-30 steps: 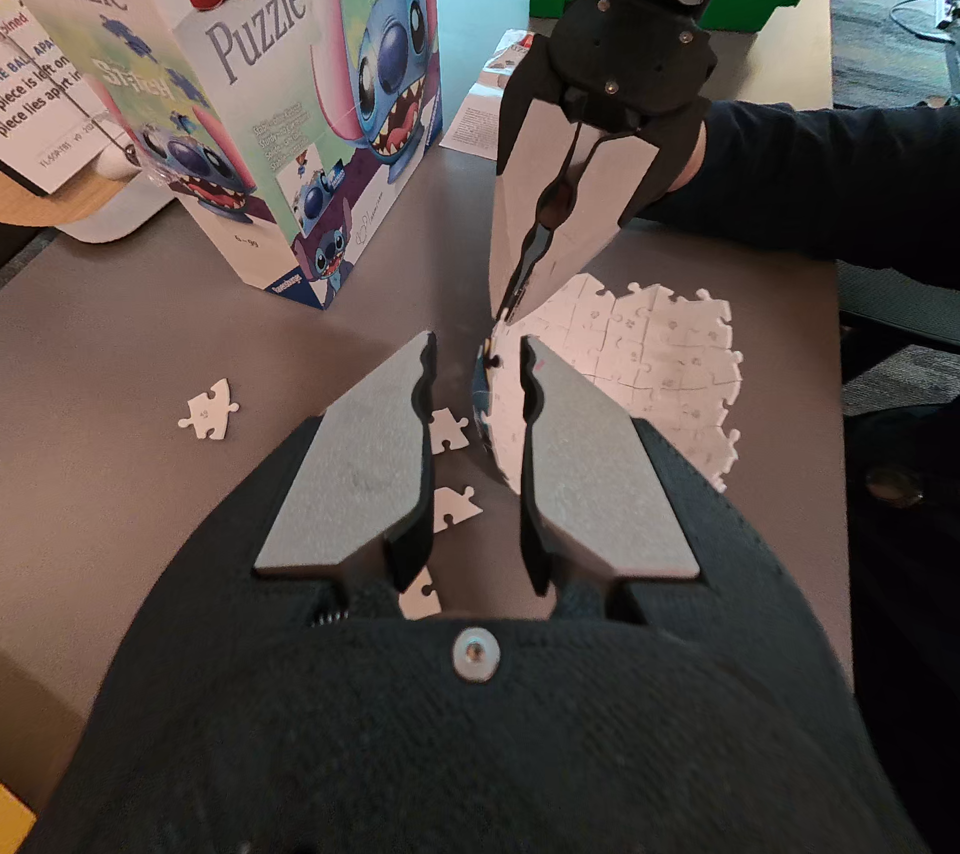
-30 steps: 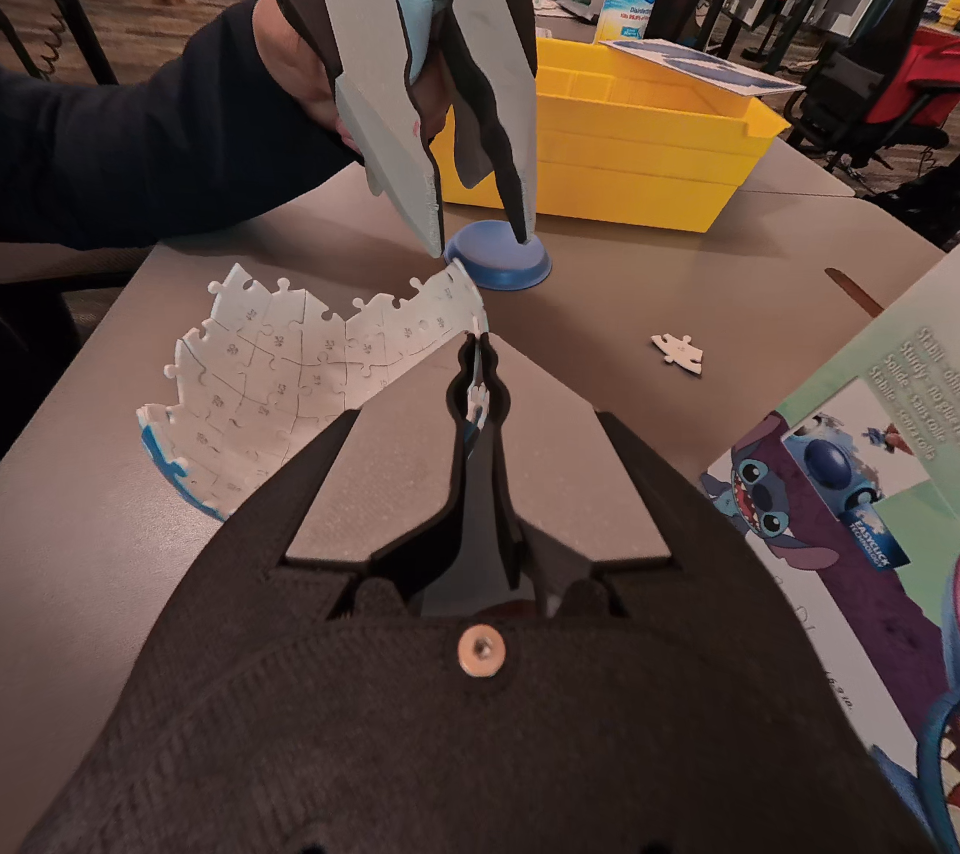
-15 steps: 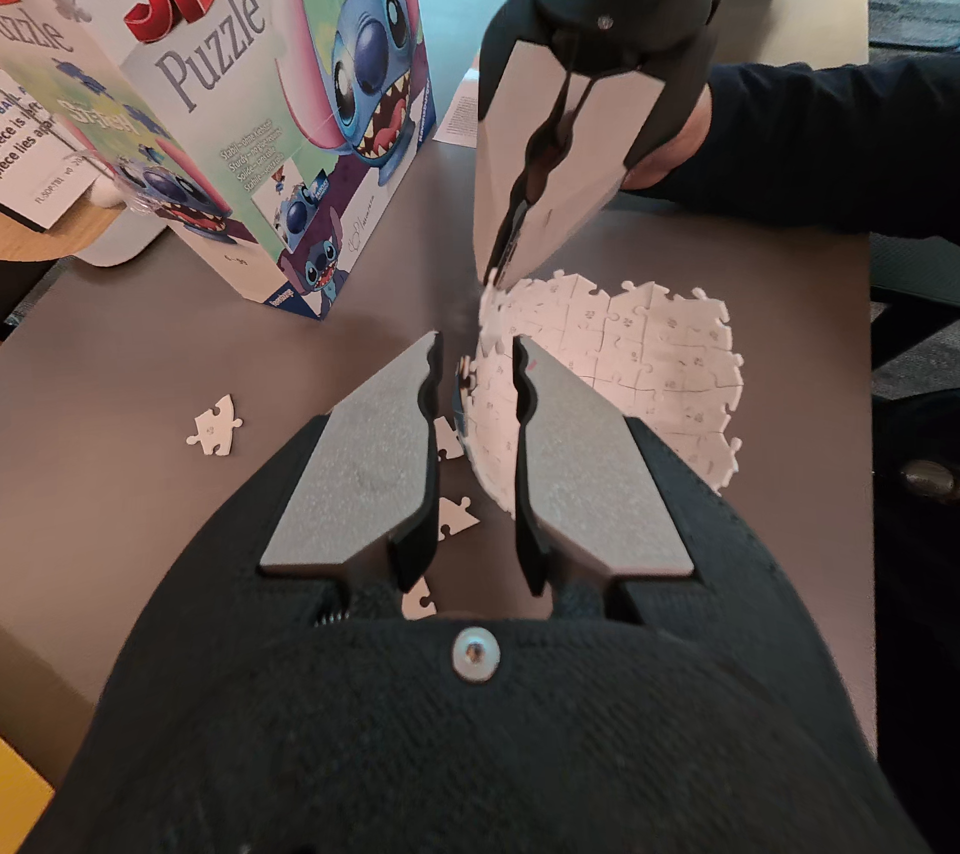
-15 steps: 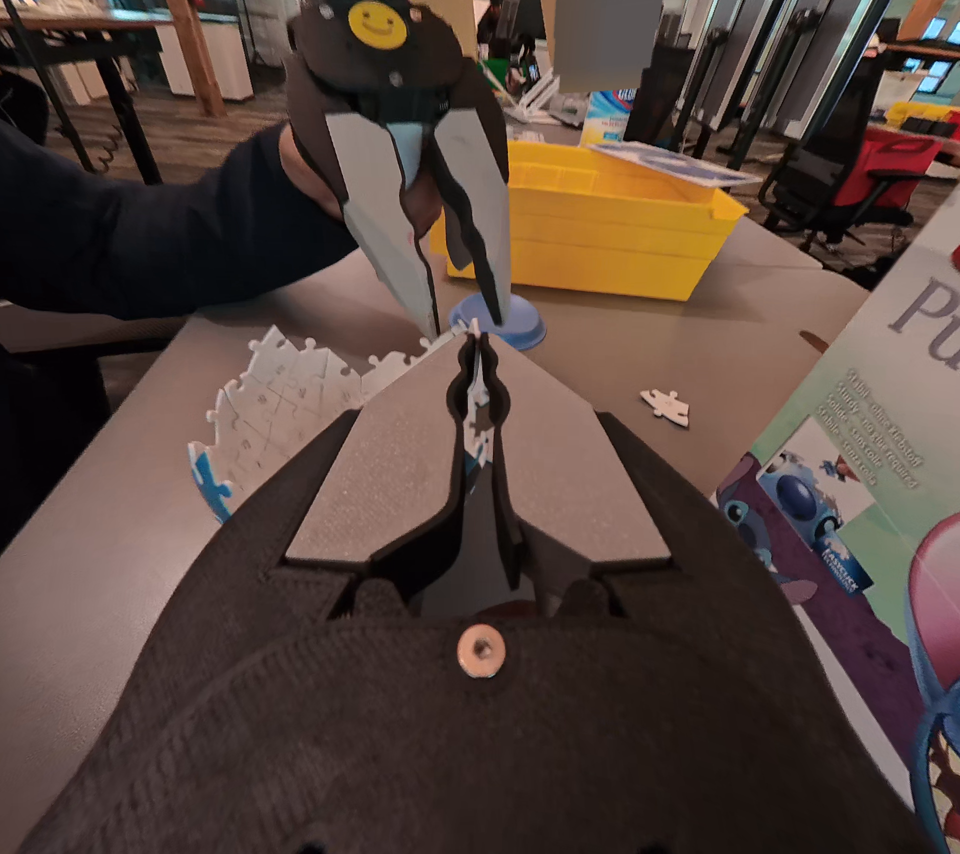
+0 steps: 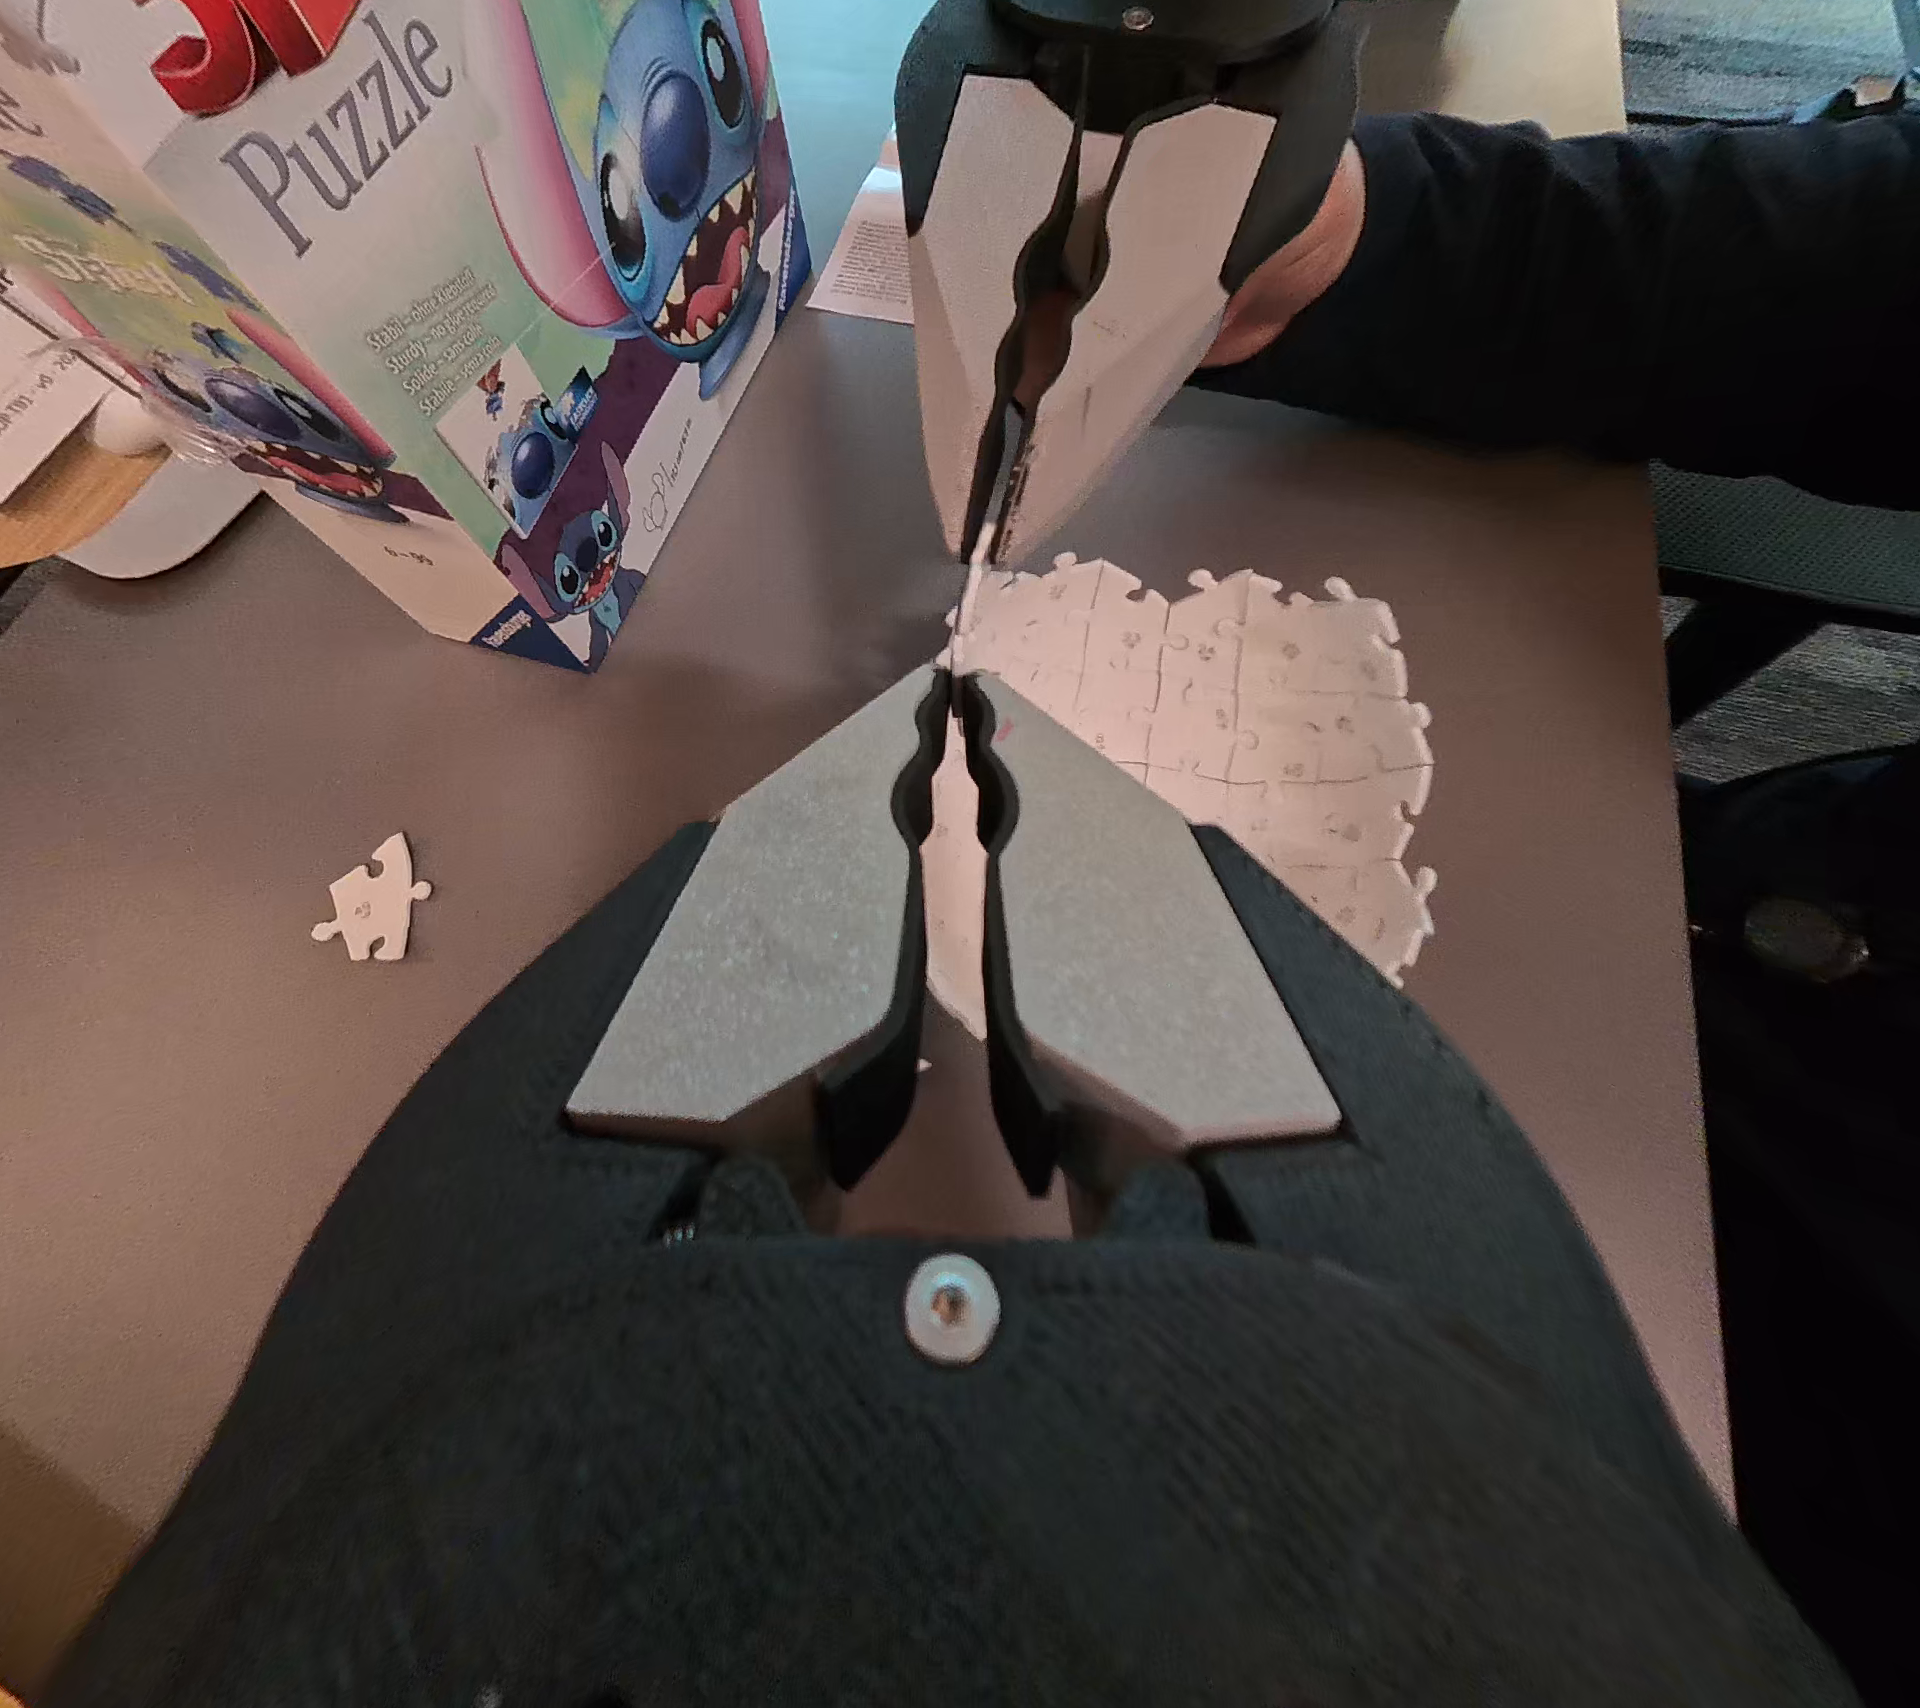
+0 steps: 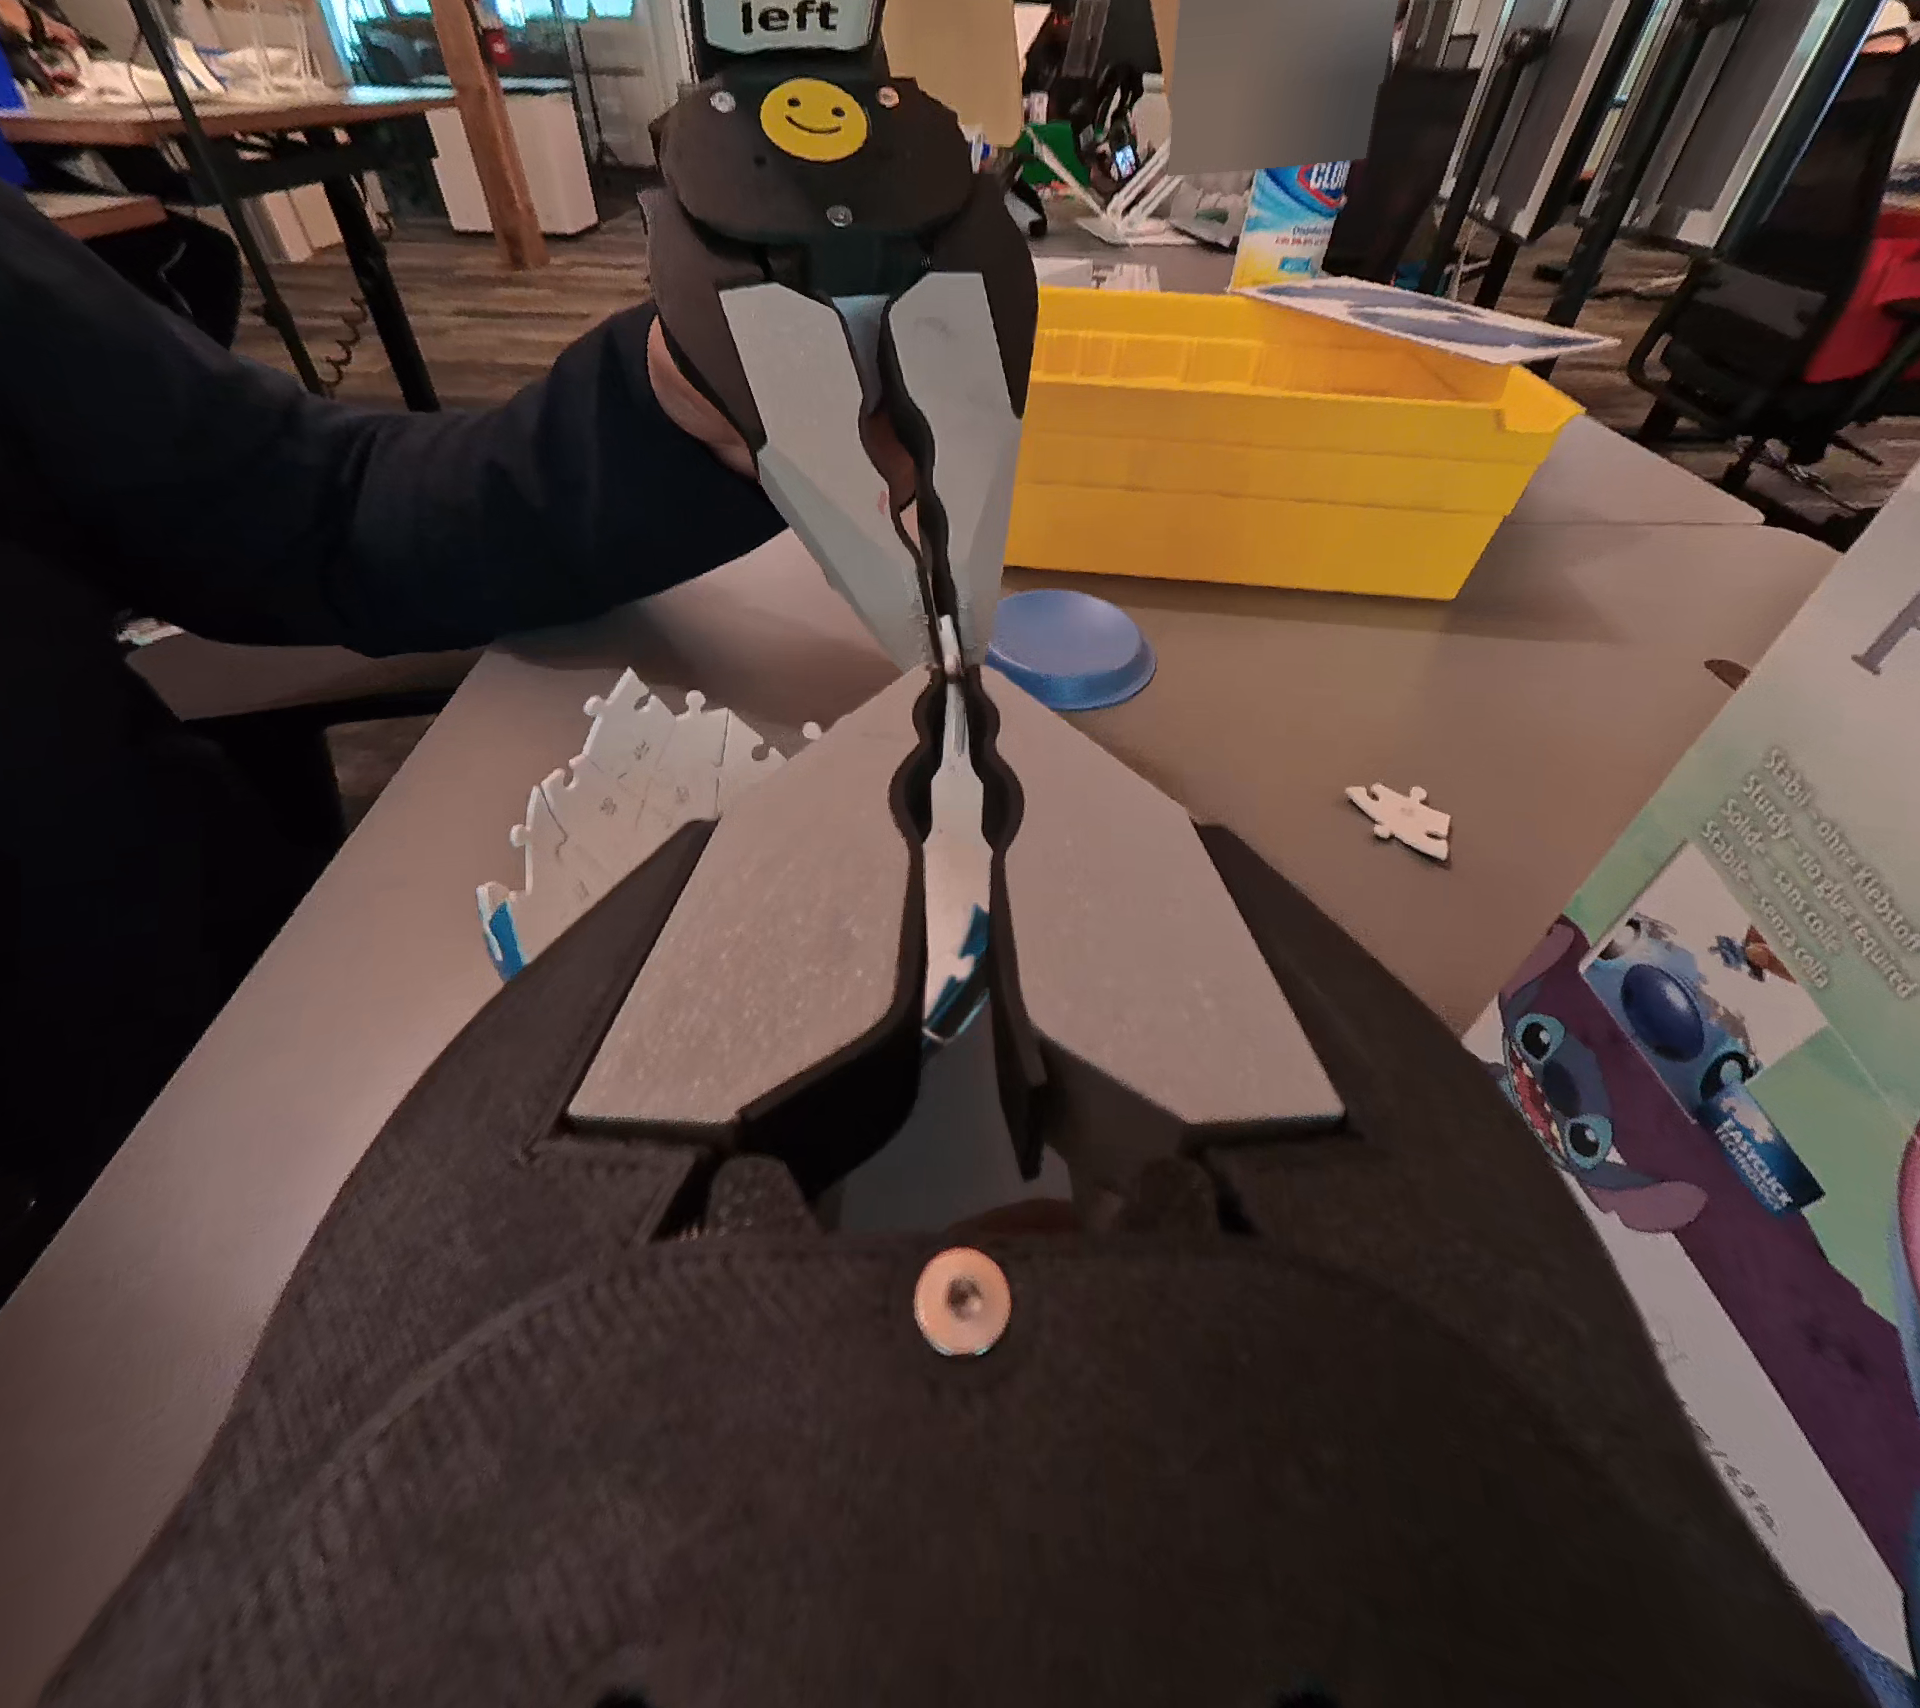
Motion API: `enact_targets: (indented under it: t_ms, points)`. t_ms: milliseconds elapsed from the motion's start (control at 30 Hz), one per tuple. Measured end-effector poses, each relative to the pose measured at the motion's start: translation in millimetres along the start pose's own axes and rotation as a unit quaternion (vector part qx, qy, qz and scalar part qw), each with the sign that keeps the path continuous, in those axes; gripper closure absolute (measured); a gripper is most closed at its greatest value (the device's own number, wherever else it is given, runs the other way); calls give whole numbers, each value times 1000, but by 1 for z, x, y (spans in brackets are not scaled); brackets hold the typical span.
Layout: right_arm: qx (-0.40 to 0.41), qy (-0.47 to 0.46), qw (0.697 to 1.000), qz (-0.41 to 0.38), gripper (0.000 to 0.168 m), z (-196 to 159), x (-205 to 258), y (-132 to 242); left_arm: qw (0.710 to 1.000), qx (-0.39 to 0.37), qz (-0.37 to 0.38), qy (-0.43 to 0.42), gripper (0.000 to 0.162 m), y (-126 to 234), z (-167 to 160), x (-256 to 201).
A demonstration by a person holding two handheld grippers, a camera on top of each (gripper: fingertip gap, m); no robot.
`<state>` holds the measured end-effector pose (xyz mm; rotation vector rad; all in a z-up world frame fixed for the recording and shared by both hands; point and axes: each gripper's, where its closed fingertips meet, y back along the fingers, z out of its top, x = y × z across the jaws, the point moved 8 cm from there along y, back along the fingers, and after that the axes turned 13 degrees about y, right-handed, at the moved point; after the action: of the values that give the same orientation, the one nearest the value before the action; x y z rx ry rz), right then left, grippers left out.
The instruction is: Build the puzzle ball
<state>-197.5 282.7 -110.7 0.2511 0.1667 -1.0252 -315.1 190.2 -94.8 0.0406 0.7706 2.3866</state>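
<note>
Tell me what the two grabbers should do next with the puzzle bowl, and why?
Probably press the rim pieces together. The left gripper and right gripper both pinch the curved puzzle shell at one rim spot, tips almost touching, so a piece seems mid-join.

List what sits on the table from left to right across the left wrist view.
Puzzle box → loose puzzle piece → left tool → part-built puzzle shell.
</note>
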Motion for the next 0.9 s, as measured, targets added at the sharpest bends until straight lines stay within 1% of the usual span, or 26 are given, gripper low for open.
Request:
enact_targets:
  t_ms: [167,333,400,533,800,900]
  points:
    - [27,18,999,-3,168,0,2,-2,1000,15,4,-2,162,-3,-2,0]
    - [51,30,998,-2,164,-2,4,-6,999,33,17,-19,162,-6,-3,-4]
    - [58,40,997,-2,168,-3,5,-6,998,38,29,-27,162,-7,-3,-5]
    - [70,50,996,-11,168,-3,5,-7,998,40,41,-32,161,-8,-3,-5]
    - [69,35,997,-32,168,-4,-2,-2,999,17,44,-12,142,4,1,-1]
    - [61,34,997,-39,168,-2,-4,2,998,7,55,-6,138,10,2,3]
